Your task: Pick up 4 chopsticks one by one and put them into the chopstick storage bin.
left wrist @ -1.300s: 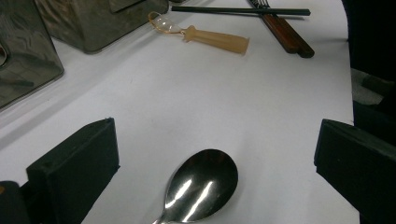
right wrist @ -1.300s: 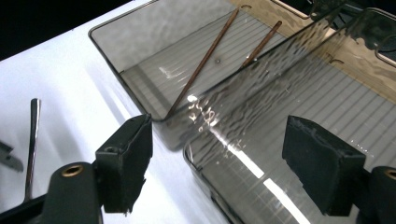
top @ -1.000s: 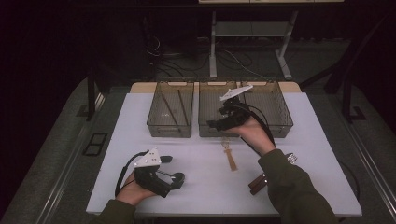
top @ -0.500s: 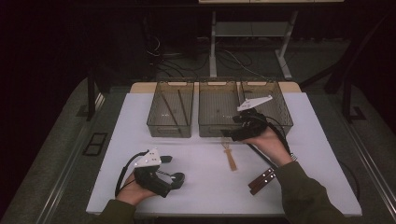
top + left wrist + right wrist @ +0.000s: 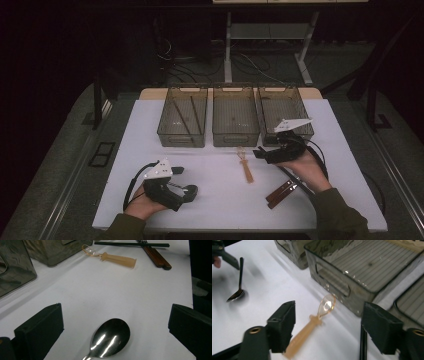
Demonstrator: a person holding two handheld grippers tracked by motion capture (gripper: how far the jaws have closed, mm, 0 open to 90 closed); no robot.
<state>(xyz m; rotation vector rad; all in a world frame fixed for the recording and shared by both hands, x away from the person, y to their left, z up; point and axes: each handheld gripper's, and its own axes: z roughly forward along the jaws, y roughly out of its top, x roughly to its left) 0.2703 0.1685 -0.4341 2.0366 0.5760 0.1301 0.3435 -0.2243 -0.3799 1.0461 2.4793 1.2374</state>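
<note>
Right gripper (image 5: 327, 327): jaws wide, having just narrowed slightly, nothing clamped; the translucent amber plastic spoon (image 5: 312, 327) lies flat on the white counter (image 5: 257, 322) between them, bowl toward the clear middle bin (image 5: 362, 277). Hand held low, pointing left. Left gripper (image 5: 115, 325): jaws wide, flanking a steel spoon (image 5: 110, 338).

three see-through bins in a row at the back of the white tabletop (image 5: 145, 125): left bin (image 5: 181, 139), middle bin (image 5: 235, 139), right bin (image 5: 282, 106). left one has a couple of dark chopsticks (image 5: 183, 118) lying lengthwise in it. out on the table there's a brown pair of chopsticks (image 5: 281, 191) near the front right, with a dark green stick (image 5: 132, 244) crossing over them. cables (image 5: 175, 75) on the floor behind
</note>
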